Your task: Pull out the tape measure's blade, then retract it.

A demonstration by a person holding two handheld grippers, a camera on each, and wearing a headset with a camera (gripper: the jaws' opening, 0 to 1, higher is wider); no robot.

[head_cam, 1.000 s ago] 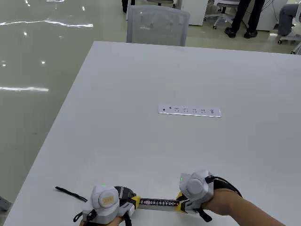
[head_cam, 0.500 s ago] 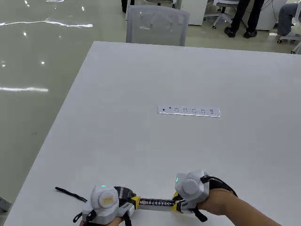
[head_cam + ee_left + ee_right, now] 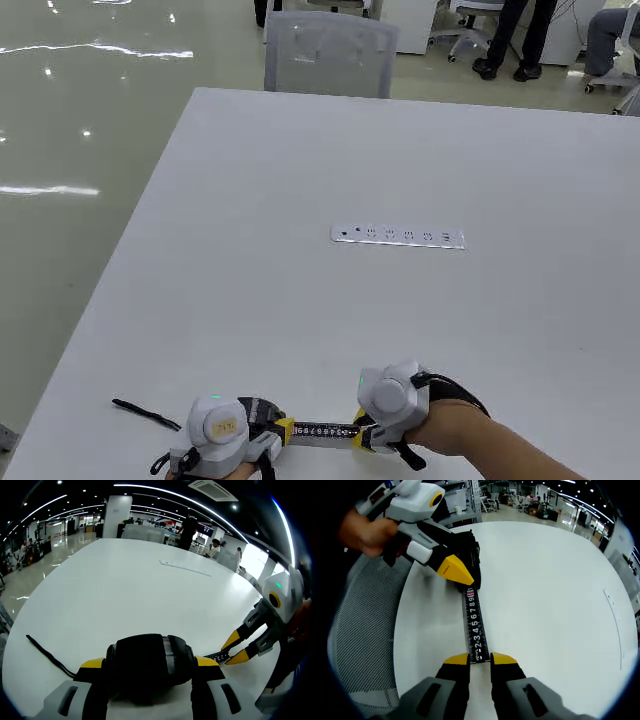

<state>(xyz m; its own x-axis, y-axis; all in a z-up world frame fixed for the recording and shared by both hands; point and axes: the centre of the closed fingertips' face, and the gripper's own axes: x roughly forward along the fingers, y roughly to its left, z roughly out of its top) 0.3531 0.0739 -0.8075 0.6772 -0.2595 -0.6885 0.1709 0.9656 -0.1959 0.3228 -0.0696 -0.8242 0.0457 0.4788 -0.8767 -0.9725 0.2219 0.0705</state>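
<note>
Left gripper [image 3: 150,662] clamping tape measure case [image 3: 149,655], right gripper [image 3: 480,658] pinching blade [image 3: 472,622] tip

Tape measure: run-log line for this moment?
left gripper=shut on tape measure | right gripper=shut on blade end | blade=short length out, numbers up, over table

Office w/ mesh chair [image 3: 330,55]; white table [image 3: 300,170]; polished floor [image 3: 80,120]
</note>
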